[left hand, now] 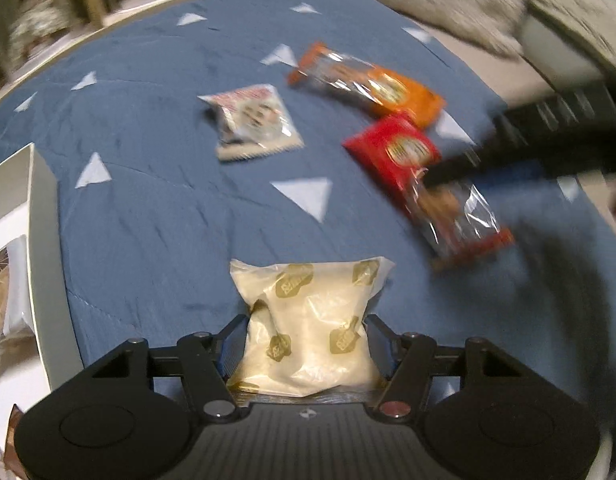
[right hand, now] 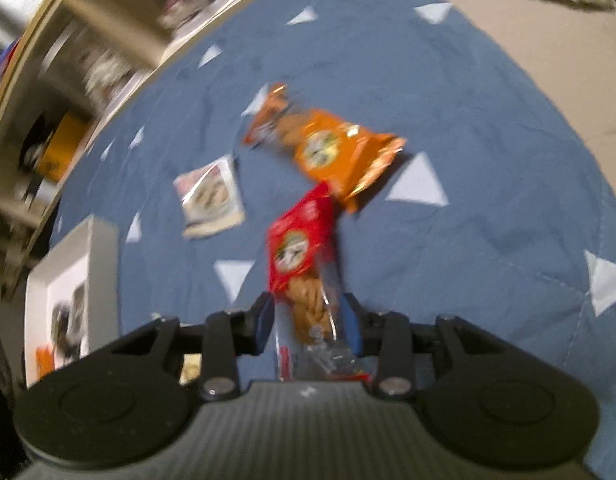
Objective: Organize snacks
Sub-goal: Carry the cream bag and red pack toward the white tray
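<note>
nearest the left wrist camera, the left gripper (left hand: pixel 306 336) has its two fingers pressed against the sides of a pale cream snack pouch (left hand: pixel 311 320) printed with gold logos. the pouch sits between the fingers, its bottom edge at the gripper body and its top sticking out past the fingertips. it hangs over a blue quilt (left hand: pixel 168 208) patterned with pale triangles.

to the left of that gripper, at the frame edge, stands a white box (left hand: pixel 42 240) with wrapped snacks already inside.

in the right wrist view, the right gripper (right hand: pixel 308 320) has its fingers drawn in narrow around the clear end of a red cracker pack (right hand: pixel 304 248). the pack runs lengthwise between the fingers, crackers visible through the clear film, and its red printed end reaches forward beyond the tips. blur hides whether the pack is clear of the quilt.

farther out on the quilt lies a small white snack packet (left hand: pixel 254 120), flat and apart from the others. beyond the red pack lies an orange cracker pack (right hand: pixel 327 148), its near end just beside or touching the red one's far end.

past the quilt's far edge, blurred shelving (right hand: pixel 68 92) shows.
</note>
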`<state>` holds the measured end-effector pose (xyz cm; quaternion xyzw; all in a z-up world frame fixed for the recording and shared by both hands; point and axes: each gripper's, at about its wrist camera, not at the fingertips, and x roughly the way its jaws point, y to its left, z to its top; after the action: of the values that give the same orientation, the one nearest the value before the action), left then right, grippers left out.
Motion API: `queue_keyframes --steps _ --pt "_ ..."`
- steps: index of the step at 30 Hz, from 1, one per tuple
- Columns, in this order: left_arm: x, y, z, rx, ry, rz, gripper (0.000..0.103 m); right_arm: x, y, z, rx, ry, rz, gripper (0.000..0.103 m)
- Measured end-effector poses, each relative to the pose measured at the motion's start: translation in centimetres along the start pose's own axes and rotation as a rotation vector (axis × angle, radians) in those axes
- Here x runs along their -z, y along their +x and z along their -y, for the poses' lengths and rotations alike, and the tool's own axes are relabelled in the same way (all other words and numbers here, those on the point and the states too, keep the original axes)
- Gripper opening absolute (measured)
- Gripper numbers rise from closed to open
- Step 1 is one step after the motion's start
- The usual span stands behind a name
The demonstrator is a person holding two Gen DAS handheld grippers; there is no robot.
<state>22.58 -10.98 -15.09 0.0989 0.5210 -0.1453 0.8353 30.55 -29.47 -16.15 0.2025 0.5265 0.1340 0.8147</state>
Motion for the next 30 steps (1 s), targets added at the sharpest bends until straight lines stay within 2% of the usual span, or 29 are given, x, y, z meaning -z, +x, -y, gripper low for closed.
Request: queue_keyframes --steps 1,3,5,10,15,18,20,22,30 --pt "0.4 -0.2 0.3 0.001 0.015 -0.003 0.064 0.1 -0.1 -0.5 0.010 -0.027 0.008 0.046" --pt "1.0 -0.4 0.6 -0.004 0.022 0.003 0.065 0.1 -0.3 -1.6 0.044 -0.088 0.034 0.058" --pt "1.6 -0.5 0.6 -0.019 -0.015 0.023 0.069 0.0 -0.3 -2.4 0.080 -0.134 0.049 0.067" --pt "2.2 0.0 1.1 -0.049 -0.055 0.051 0.074 -0.4 1.9 -3.1 0.168 -0.206 0.016 0.070" --pt "1.7 0.3 0.9 -0.054 -0.072 0.060 0.073 -0.1 3.9 -3.8 0.228 -0.254 -0.022 0.070" --pt "1.7 0.3 0.8 -0.054 -0.074 0.070 0.065 0.1 4.4 -3.9 0.253 -0.264 -0.019 0.066" --pt "1.6 0.2 0.6 -0.047 -0.080 0.071 0.062 0.1 4.5 -3.9 0.246 -0.259 -0.014 0.055" --pt "1.6 0.0 0.5 -0.036 -0.085 0.075 0.061 0.2 4.4 -3.8 0.232 -0.246 -0.010 0.049" --pt "1.6 -1.7 -0.7 0.000 -0.140 0.129 0.058 0.6 2.8 -3.6 0.215 -0.220 0.032 0.047"
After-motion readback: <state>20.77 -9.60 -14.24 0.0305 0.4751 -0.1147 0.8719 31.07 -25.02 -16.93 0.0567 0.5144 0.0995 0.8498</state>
